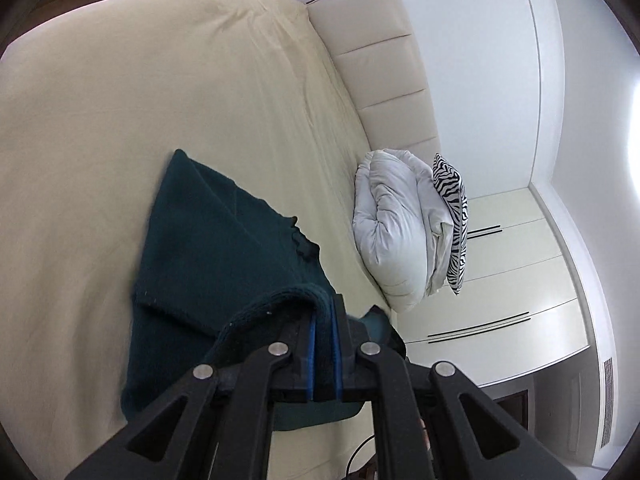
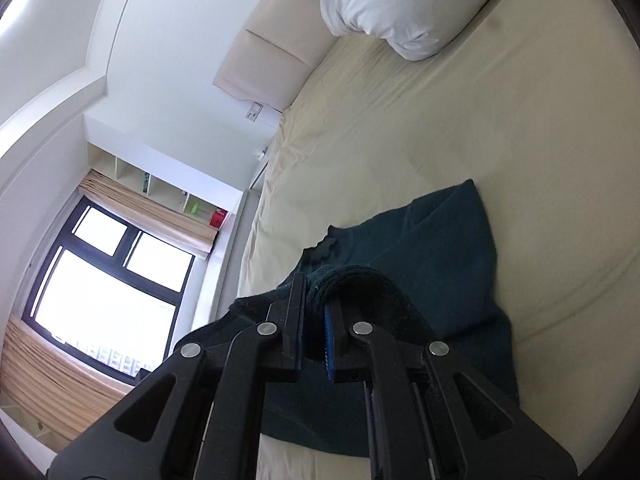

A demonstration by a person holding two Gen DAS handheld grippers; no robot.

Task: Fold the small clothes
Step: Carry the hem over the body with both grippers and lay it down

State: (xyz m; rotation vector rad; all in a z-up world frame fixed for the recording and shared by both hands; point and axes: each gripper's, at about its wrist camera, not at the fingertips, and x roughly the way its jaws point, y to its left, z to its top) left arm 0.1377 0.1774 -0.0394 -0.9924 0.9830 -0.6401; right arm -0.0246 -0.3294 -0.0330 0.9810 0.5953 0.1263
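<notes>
Nearest the camera in the left wrist view, the left gripper [image 1: 324, 320] is clenched on a bunched edge of a dark teal knitted garment [image 1: 208, 248], the fabric pinched between its blue-lined fingers. In the right wrist view, the right gripper [image 2: 316, 300] is likewise clenched on a thick fold of the same garment [image 2: 440, 248], which humps up over its fingertips.

The garment rests on a wide bed [image 1: 160, 100] covered with a smooth cream sheet, faintly creased. From the held edges, lifted slightly off the bed, the cloth spreads away across the sheet and narrows to a rounded corner at its far end, so its long axis runs from the grippers toward the middle of the bed. It looks soft and fuzzy, with a ribbed hem, a diagonal fold line across it, and a small frilled edge on the side facing the headboard.

Beyond the garment, toward the head of the bed, a rolled white duvet [image 1: 392, 232] sits on the sheet against a padded cream headboard [image 1: 380, 72]. A zebra-striped cushion [image 1: 452, 224] leans between the duvet and the headboard.

Farther off, beyond the head of the bed, stand white walls and pale wardrobe doors [image 1: 500, 280] with dark slim handles. On the other side of the bed, the right wrist view shows a bright dark-framed window [image 2: 108, 292] with tan curtains [image 2: 60, 384] and open white shelving [image 2: 160, 188] beside it.
</notes>
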